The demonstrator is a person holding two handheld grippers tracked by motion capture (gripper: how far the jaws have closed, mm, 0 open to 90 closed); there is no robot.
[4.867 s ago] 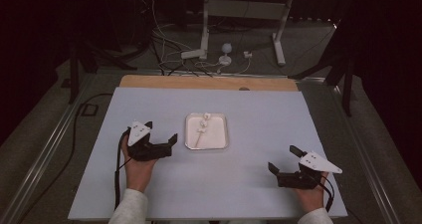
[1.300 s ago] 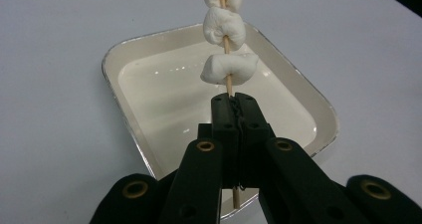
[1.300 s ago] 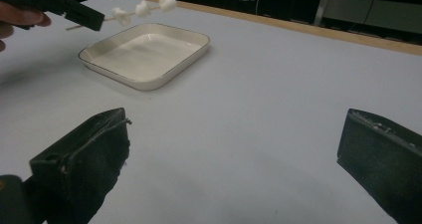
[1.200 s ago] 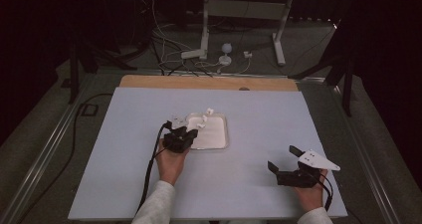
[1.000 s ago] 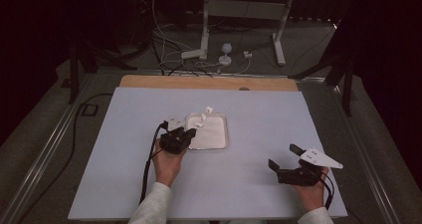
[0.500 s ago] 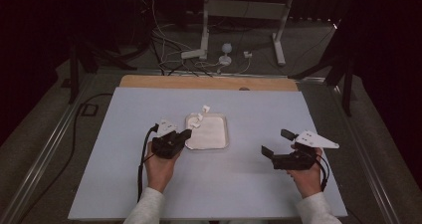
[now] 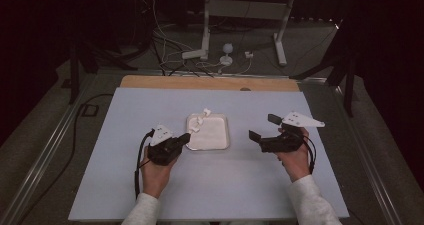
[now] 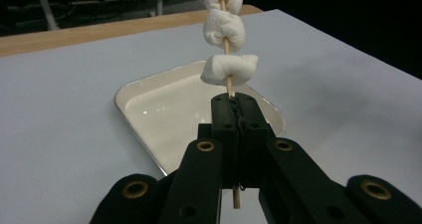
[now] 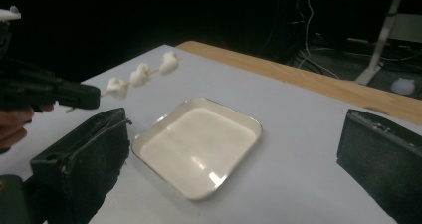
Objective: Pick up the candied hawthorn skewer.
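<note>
A wooden skewer with three white marshmallows [image 8: 225,27] is clamped in my left gripper [image 8: 234,107], which is shut on the stick just below the lowest marshmallow. In the high view the left gripper [image 7: 184,137] sits at the left edge of the white tray [image 7: 220,140], holding the marshmallow skewer [image 7: 200,119] up over the tray's far left corner. My right gripper [image 7: 261,127] stands open to the right of the tray, with nothing between its jaws. In the right gripper view the skewer [image 9: 142,74] hangs above and left of the tray [image 9: 246,134].
The tray lies on a pale blue table top [image 7: 150,105] with a wooden strip [image 7: 210,82] along its far edge. Behind the table are cables and a white stand [image 7: 207,20] on the floor.
My left gripper went to the tray, took hold of the marshmallow skewer and lifted it, then drew back a little to the left. My right gripper moved forward and inward toward the tray.
</note>
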